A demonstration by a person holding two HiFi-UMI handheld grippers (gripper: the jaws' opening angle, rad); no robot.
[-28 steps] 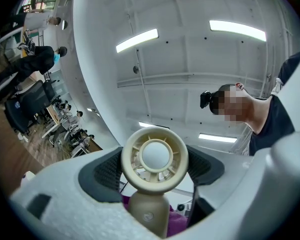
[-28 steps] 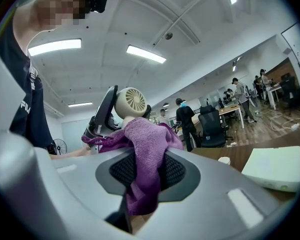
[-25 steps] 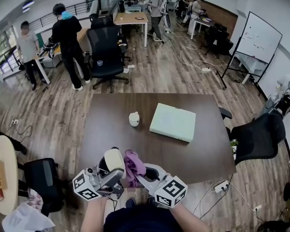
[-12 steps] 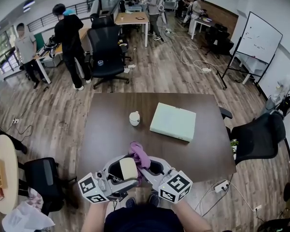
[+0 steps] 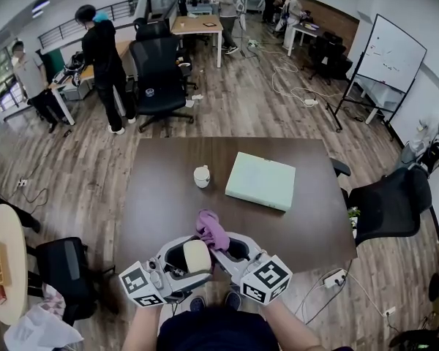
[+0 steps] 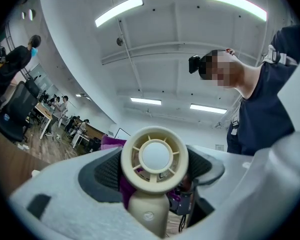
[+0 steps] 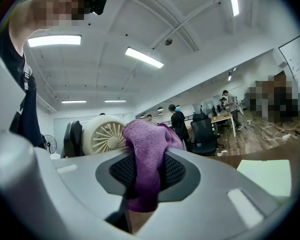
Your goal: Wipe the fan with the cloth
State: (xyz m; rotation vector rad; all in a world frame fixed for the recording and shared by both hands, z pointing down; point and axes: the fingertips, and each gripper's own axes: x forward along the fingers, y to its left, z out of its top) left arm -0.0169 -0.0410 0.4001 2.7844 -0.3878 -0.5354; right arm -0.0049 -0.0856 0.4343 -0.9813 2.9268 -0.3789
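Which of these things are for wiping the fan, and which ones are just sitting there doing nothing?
For the job:
- cream fan, held in the left gripper
- purple cloth, held in the right gripper

Just lying about:
- small white container on the table
- pale green box on the table
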